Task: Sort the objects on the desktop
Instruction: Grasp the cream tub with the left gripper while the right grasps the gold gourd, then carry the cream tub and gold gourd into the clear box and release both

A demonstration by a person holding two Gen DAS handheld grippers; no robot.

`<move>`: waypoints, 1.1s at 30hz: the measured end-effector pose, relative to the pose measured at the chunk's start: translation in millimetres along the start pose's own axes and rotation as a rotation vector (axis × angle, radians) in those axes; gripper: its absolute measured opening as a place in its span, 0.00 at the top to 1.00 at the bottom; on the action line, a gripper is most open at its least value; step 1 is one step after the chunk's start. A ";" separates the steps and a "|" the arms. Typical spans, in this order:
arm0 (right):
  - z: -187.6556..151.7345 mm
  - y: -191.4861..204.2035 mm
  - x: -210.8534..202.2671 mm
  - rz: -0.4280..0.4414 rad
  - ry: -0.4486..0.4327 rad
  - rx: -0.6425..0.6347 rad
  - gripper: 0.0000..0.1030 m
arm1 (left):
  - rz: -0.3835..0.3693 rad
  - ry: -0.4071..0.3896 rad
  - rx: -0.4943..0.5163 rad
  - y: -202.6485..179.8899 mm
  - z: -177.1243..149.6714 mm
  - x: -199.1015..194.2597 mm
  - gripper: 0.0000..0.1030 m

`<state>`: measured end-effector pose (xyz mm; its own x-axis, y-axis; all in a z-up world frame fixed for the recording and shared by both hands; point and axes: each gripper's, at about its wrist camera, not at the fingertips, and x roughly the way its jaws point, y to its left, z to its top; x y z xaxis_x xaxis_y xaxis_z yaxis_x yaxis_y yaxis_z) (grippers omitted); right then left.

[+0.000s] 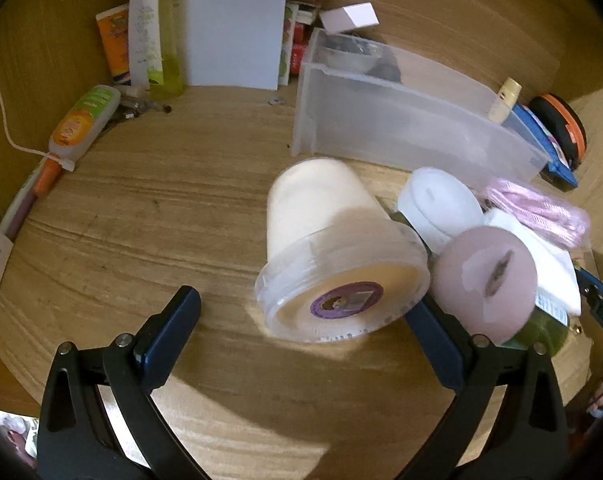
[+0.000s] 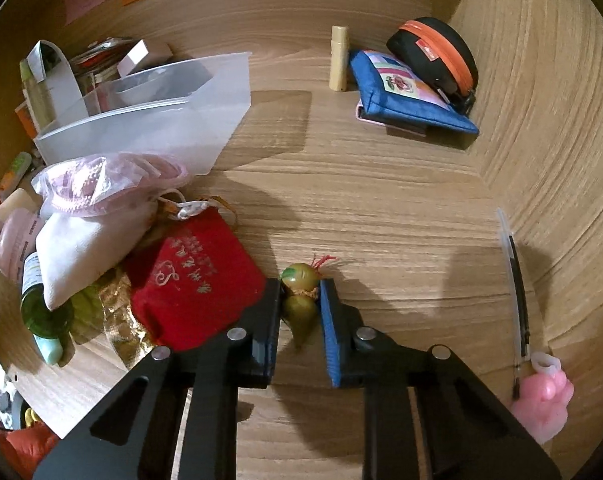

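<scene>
In the left wrist view my left gripper point(image 1: 301, 312) is open; a clear tub of cream-coloured stuff point(image 1: 333, 256) lies on its side between the jaws, lid toward me. A pink round jar point(image 1: 487, 278) and a white round lid point(image 1: 441, 204) lie just right of it. In the right wrist view my right gripper point(image 2: 300, 292) is shut on a small green gourd charm point(image 2: 300, 296) with a red tassel, just above the wooden desk. A red embroidered pouch point(image 2: 193, 284) lies left of it. A translucent plastic bin point(image 2: 153, 120) stands at the back left; it also shows in the left wrist view point(image 1: 401, 124).
Left view: tubes and a white box point(image 1: 237, 28) stand at the back, an orange-green tube point(image 1: 83, 120) lies left. Right view: a white cloth bag point(image 2: 89, 248), pink mesh bag point(image 2: 109, 184), green bottle point(image 2: 41, 308), blue pouch point(image 2: 405, 96), black-orange case point(image 2: 437, 56), pink figurine with a pen point(image 2: 541, 404) by the right wall.
</scene>
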<state>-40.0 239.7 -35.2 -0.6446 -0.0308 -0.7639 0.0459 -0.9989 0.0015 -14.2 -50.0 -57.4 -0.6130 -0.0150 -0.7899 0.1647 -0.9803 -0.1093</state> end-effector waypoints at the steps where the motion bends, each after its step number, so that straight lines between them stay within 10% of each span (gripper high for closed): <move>1: 0.8 -0.8 0.6 0.002 0.000 0.004 0.83 | 0.001 -0.008 0.000 -0.4 0.6 -0.7 0.09; 5: 6.6 -4.9 -0.8 0.002 -0.015 0.038 0.83 | 0.007 -0.012 0.001 -1.1 4.9 2.5 0.35; 33: 107.8 51.7 -30.5 0.110 -0.252 -0.070 0.83 | -0.003 -0.090 0.006 19.8 41.5 -7.1 0.37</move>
<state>-100.3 185.2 57.7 -0.8016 -0.1550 -0.5775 0.1732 -0.9846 0.0239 -38.7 -77.6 -28.8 -0.6806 -0.0291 -0.7321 0.1583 -0.9814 -0.1082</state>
